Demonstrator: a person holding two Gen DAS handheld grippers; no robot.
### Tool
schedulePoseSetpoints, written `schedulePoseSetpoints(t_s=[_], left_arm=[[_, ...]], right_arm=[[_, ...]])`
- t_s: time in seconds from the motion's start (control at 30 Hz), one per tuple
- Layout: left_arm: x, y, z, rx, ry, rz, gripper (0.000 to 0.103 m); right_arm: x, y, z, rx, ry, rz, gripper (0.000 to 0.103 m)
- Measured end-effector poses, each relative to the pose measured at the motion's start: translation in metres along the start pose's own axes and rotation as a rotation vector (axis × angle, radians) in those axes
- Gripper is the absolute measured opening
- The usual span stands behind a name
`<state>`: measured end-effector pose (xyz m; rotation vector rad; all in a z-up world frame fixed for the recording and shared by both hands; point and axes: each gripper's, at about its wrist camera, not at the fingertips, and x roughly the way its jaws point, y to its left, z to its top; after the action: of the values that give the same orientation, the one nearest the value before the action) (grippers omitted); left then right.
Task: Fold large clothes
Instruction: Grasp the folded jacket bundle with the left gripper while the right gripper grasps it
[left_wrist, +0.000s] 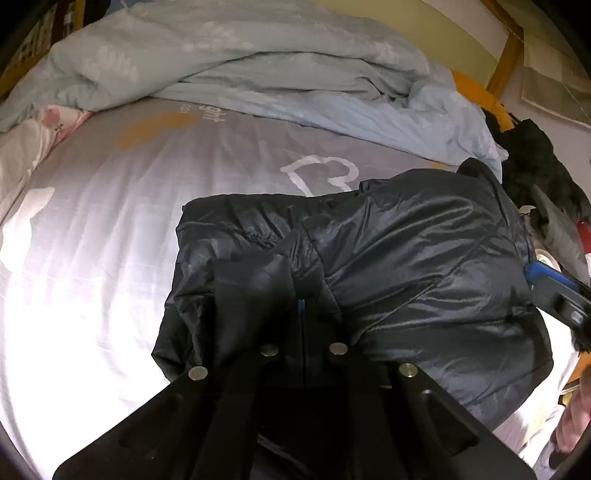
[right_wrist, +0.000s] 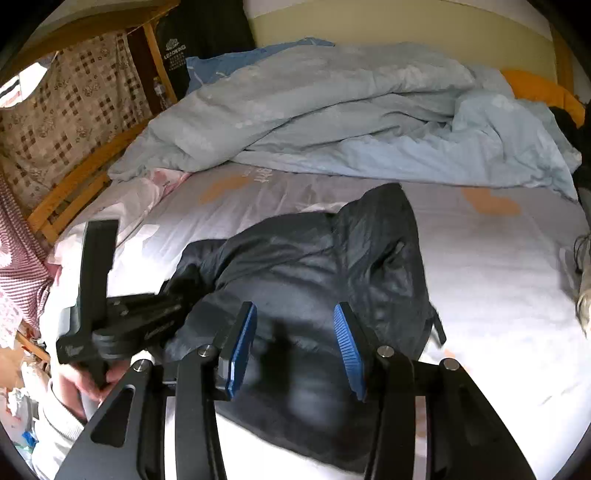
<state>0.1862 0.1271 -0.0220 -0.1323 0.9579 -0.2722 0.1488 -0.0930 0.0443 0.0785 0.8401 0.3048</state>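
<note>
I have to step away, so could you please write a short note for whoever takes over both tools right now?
Left tool: shut, pinching a fold of the dark jacket at its near edge.
Right tool: open, above the jacket, holding nothing.
Jacket: lies bunched on the grey bed sheet, in front of the crumpled light-blue duvet. A second dark garment sits at the bed's far right edge.
Done: the jacket looks partly gathered, with one section already laid over its body.
Left: probably flatten it, finish the folds, then handle the other garment.
</note>
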Motion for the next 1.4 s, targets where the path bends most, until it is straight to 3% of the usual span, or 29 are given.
schedulePoseSetpoints(t_s=[0.1, 0.2, 0.3, 0.5, 0.63, 0.77, 0.87, 0.93, 1.0, 1.03, 1.1, 1.2, 1.27, 1.4], left_arm=[[0.002, -0.003, -0.004, 0.020, -0.008, 0.015, 0.003], [0.007, -0.007, -0.004, 0.030, -0.009, 0.021, 0.003], [0.012, -0.006, -0.004, 0.042, -0.010, 0.028, 0.003], [0.011, -0.006, -0.009, 0.047, -0.019, 0.046, 0.003], [0.013, -0.008, -0.011, 0.045, -0.026, 0.056, 0.003], [0.013, -0.012, -0.009, 0.049, -0.037, 0.085, 0.003], [-0.016, -0.019, -0.010, 0.040, -0.098, 0.102, 0.003], [-0.053, -0.030, -0.016, 0.081, -0.202, 0.115, 0.022], [-0.079, -0.037, -0.022, 0.094, -0.288, 0.196, 0.091], [-0.087, -0.037, -0.026, 0.088, -0.325, 0.248, 0.094], [-0.093, -0.033, -0.032, 0.058, -0.344, 0.245, 0.093], [-0.081, -0.021, -0.042, -0.014, -0.284, 0.159, 0.093], [-0.066, -0.014, -0.049, -0.042, -0.235, 0.164, 0.096], [-0.037, 0.009, -0.058, -0.141, -0.131, 0.115, 0.103]], right_arm=[[0.037, -0.010, 0.000, 0.018, 0.104, 0.007, 0.047], [0.061, -0.023, -0.005, 0.071, 0.150, 0.030, 0.046], [0.069, -0.028, -0.010, 0.082, 0.158, 0.050, 0.046], [0.079, -0.016, -0.015, 0.034, 0.143, -0.014, 0.046], [0.085, -0.018, -0.015, 0.034, 0.155, 0.000, 0.046], [0.085, -0.024, -0.009, 0.070, 0.182, 0.009, 0.046], [0.060, -0.035, -0.008, 0.152, 0.167, 0.039, 0.043], [0.031, -0.042, -0.013, 0.165, 0.115, 0.060, 0.043], [0.001, -0.050, -0.021, 0.148, 0.056, 0.049, 0.044], [-0.014, -0.054, -0.026, 0.135, 0.025, 0.037, 0.047], [-0.032, -0.063, -0.032, 0.132, -0.013, 0.025, 0.056], [-0.042, -0.084, -0.040, 0.183, -0.029, 0.059, 0.068], [-0.037, -0.100, -0.045, 0.260, -0.017, 0.115, 0.076], [-0.003, -0.120, -0.058, 0.387, 0.045, 0.243, 0.076]])
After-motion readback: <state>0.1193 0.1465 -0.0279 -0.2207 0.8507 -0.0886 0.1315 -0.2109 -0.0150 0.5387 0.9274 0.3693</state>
